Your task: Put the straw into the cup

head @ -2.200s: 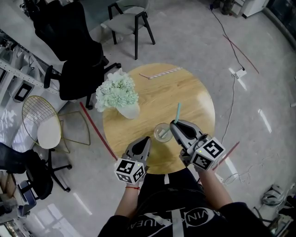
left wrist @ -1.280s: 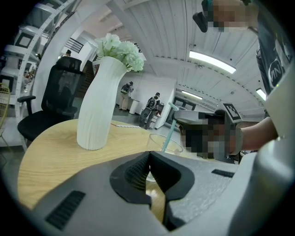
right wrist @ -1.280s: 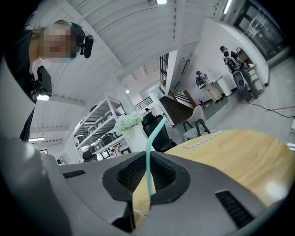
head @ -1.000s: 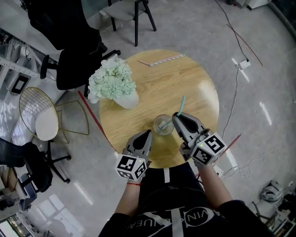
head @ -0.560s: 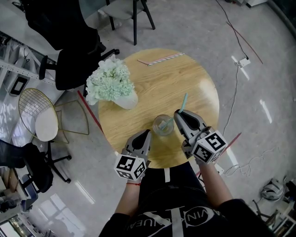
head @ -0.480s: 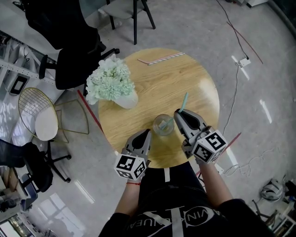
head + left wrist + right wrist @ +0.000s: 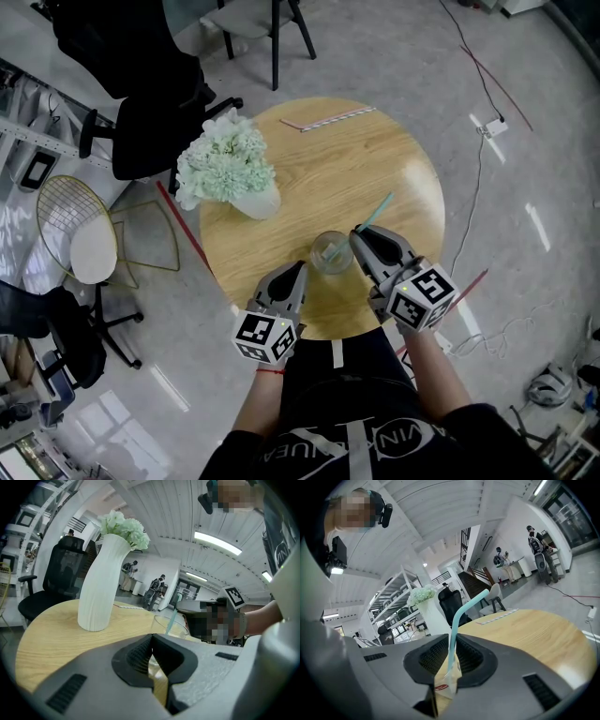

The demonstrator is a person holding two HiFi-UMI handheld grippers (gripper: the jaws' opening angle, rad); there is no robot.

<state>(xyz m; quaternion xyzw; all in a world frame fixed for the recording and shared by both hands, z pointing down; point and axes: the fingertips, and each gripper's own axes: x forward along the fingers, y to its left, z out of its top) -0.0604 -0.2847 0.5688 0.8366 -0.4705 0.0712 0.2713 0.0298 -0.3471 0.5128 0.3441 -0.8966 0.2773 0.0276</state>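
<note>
A clear cup (image 7: 330,251) (image 7: 171,626) stands near the front of the round wooden table (image 7: 403,159). My right gripper (image 7: 360,238) (image 7: 449,667) is just right of the cup. It is shut on a teal bendy straw (image 7: 376,213) (image 7: 456,625), with a scrap of paper wrapper (image 7: 444,685) at the jaws. The straw's free end slants away to the upper right. A teal length shows at the cup in the left gripper view; I cannot tell if it is inside. My left gripper (image 7: 297,273) (image 7: 152,665) is shut on nothing, just short of the cup.
A white ribbed vase of pale green flowers (image 7: 230,171) (image 7: 101,588) stands at the table's left. A paper-wrapped straw (image 7: 328,120) lies at the far edge. Black office chairs (image 7: 155,141) crowd the left side, and cables (image 7: 483,103) run over the floor to the right.
The straw's free end has swung from pointing straight away to slanting right. Both grippers have held nearly still beside the cup during the last second.
</note>
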